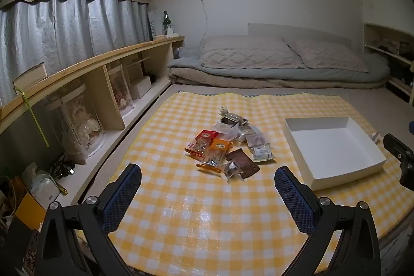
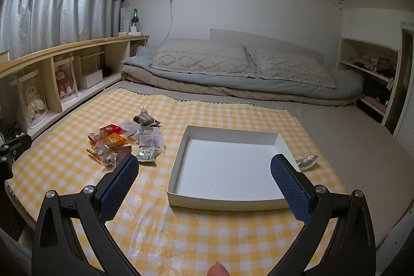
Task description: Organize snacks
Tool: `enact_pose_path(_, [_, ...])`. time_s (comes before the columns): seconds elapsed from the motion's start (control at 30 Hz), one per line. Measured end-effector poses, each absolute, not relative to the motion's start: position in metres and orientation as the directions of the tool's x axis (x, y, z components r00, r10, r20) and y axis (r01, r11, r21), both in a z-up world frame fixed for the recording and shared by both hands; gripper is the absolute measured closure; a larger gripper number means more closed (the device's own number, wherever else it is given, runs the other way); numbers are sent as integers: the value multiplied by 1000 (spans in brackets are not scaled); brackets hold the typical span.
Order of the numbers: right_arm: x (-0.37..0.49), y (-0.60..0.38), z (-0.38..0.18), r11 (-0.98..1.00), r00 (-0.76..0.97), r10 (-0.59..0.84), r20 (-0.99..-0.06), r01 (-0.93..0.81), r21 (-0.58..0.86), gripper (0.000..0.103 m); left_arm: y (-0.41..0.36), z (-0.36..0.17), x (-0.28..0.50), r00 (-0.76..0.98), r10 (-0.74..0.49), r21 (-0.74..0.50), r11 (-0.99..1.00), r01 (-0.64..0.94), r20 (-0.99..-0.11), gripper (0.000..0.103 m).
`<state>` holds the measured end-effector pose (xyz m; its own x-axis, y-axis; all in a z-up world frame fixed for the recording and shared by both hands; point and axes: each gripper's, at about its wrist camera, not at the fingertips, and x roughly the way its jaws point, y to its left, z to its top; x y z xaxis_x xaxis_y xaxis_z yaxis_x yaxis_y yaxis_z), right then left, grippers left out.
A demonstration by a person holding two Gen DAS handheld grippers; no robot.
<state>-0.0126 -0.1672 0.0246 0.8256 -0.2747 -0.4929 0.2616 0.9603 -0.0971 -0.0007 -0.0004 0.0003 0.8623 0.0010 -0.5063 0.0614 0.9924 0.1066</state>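
The yellow-and-white checked mat [image 1: 207, 219] looks like glossy plastic sheet, catching bright glare. The white box [image 2: 181, 167] seems matt cardboard, smooth inside. The snack packets [image 1: 227, 146] are shiny crinkled film, some clear. The fingers [image 1: 121, 195] carry rough, dotted blue pads on matt black plastic with metal bolts. The pillows [image 2: 201, 61] are textured cloth; the shelf [image 1: 98, 64] is pale wood.

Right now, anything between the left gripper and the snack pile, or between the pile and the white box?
Nothing visible. Bare checkered mat lies between the open left gripper and the snack pile; another bare strip separates the pile from the empty white box on its right.
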Motion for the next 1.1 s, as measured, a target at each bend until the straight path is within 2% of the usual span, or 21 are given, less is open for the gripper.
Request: enact_pose_path(1.1, [-13,-166,23,960,822,-277,-497,261,-104,0,1,0,1,855,-7,93,994,65,-518,0])
